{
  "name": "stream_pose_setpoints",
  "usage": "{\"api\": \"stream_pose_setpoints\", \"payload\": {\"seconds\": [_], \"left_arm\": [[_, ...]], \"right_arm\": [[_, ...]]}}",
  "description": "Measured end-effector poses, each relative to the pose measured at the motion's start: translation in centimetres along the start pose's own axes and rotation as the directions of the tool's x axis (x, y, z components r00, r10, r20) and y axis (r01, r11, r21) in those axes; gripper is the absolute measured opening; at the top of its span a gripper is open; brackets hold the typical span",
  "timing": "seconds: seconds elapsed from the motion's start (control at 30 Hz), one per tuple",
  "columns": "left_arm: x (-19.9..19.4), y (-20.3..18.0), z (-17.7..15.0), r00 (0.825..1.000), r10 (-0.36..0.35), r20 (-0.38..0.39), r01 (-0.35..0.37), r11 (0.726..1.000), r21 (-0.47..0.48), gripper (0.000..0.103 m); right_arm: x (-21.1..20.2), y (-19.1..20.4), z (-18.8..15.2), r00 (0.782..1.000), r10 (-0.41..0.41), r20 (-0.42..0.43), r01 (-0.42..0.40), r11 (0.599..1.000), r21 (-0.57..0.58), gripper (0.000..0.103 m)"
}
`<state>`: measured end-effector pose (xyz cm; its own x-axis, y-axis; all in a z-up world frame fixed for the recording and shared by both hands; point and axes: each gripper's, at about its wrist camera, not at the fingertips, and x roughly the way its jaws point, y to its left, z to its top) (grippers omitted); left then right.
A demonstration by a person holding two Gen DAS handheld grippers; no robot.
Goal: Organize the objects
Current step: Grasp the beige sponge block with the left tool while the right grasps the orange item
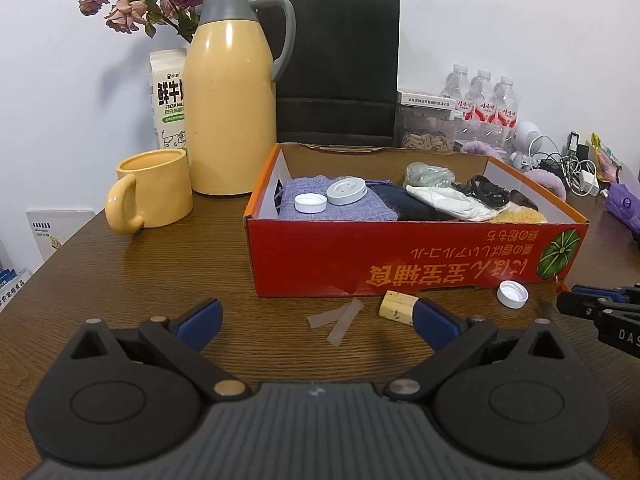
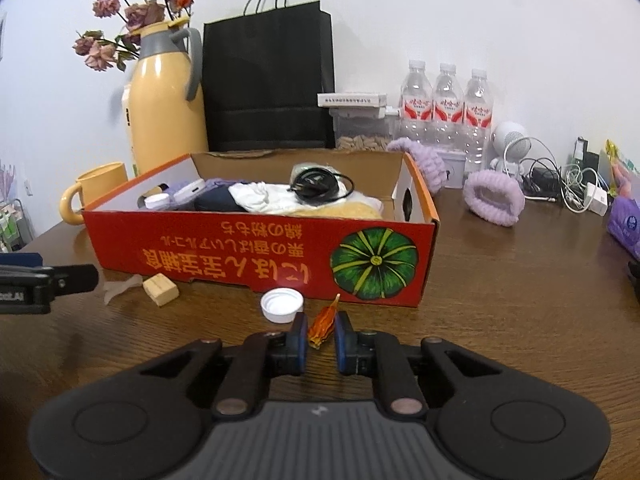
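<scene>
My left gripper [image 1: 316, 316] jaws spread wide, empty, over tape strips [image 1: 338, 320] on the worktop [image 1: 160, 280]; cork block [image 1: 397, 307] beside. Right gripper [image 2: 321, 334] jaws nearly closed around the orange tassel [image 2: 322, 326], contact unclear. Pick step; next, lift into red box [image 2: 260, 256].

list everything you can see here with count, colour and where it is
box: 1, red, table middle, holding cloths, a cable, a cap
loose cap: 1, white, on table before box
cork block: 1, tan, before box
tape strips: 2, clear, before box
orange tassel: 1, orange, between right tongs' pads
mug: 1, yellow, left of box
flask: 1, yellow and grey, behind mug
milk carton: 1, white, behind flask
paper bag: 1, black, behind box
bottles: 3, clear, back right
headband: 1, purple, right of box
table: 1, brown
left tongs: open, empty
right tongs: nearly closed around tassel
</scene>
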<state>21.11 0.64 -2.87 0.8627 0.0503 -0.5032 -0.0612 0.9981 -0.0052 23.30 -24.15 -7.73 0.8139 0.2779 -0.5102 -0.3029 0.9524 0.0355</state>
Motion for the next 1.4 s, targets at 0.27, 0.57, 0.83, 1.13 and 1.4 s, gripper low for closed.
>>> {"api": "stream_pose_setpoints", "payload": {"seconds": [0.27, 0.57, 0.83, 1.13, 1.4], "left_arm": [[-0.2, -0.4, -0.2, 0.999, -0.030, 0.011, 0.030, 0.999, 0.024, 0.103], [1.1, -3.7, 0.4, 0.991, -0.135, 0.010, 0.133, 0.980, 0.146, 0.088], [4.6, -4.7, 1.2, 0.985, -0.152, -0.084, 0.162, 0.977, 0.137, 0.052], [5.5, -4.5, 1.3, 0.981, -0.161, -0.107, 0.174, 0.977, 0.122, 0.032], [4.5, -5.1, 0.8, 0.987, -0.147, -0.071, 0.156, 0.976, 0.155, 0.019]], "right_arm": [[-1.2, 0.9, -0.1, 0.999, 0.021, 0.039, -0.021, 1.000, -0.020, 0.013], [-1.9, 1.1, 0.0, 0.997, 0.039, 0.068, -0.037, 0.999, -0.021, 0.013], [-2.1, 1.2, 0.0, 0.996, 0.048, 0.072, -0.047, 0.999, -0.021, 0.013], [-2.1, 1.3, 0.1, 0.996, 0.050, 0.073, -0.049, 0.999, -0.021, 0.013], [-2.2, 1.2, 0.1, 0.996, 0.050, 0.080, -0.048, 0.999, -0.022, 0.013]]}}
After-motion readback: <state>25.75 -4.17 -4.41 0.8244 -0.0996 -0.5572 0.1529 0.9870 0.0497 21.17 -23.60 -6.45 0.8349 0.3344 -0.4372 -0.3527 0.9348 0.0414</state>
